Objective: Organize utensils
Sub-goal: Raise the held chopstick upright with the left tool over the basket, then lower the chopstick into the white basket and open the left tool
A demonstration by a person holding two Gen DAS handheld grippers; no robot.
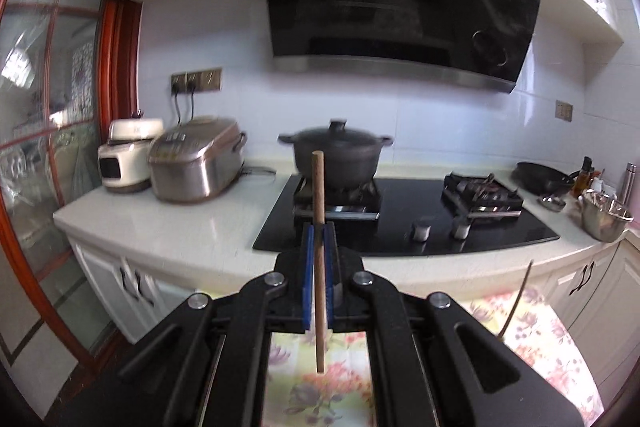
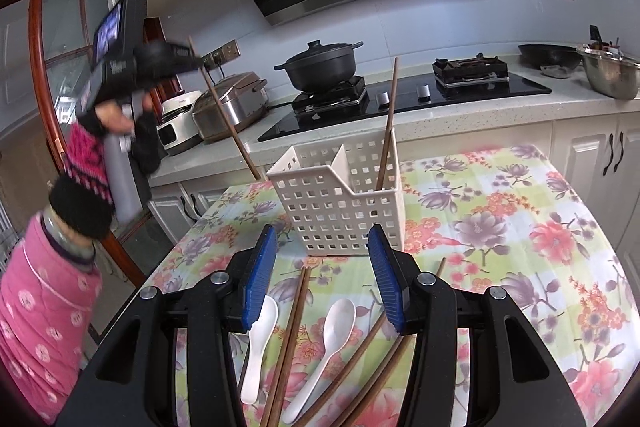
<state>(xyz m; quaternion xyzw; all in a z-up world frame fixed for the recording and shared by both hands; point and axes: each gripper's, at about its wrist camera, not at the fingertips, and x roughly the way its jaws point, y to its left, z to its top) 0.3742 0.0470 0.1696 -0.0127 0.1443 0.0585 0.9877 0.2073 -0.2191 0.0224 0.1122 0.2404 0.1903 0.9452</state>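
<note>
My left gripper is shut on a brown wooden chopstick, held upright high above the table; it also shows in the right wrist view, left of the white perforated utensil holder. One chopstick leans in the holder's right compartment. My right gripper is open and empty, low over the floral tablecloth. Beneath it lie two white spoons and several loose chopsticks.
The floral table stands in front of a white counter with a black hob, a dark pot, two rice cookers, a steel bowl and a wok. The person's pink sleeve is at left.
</note>
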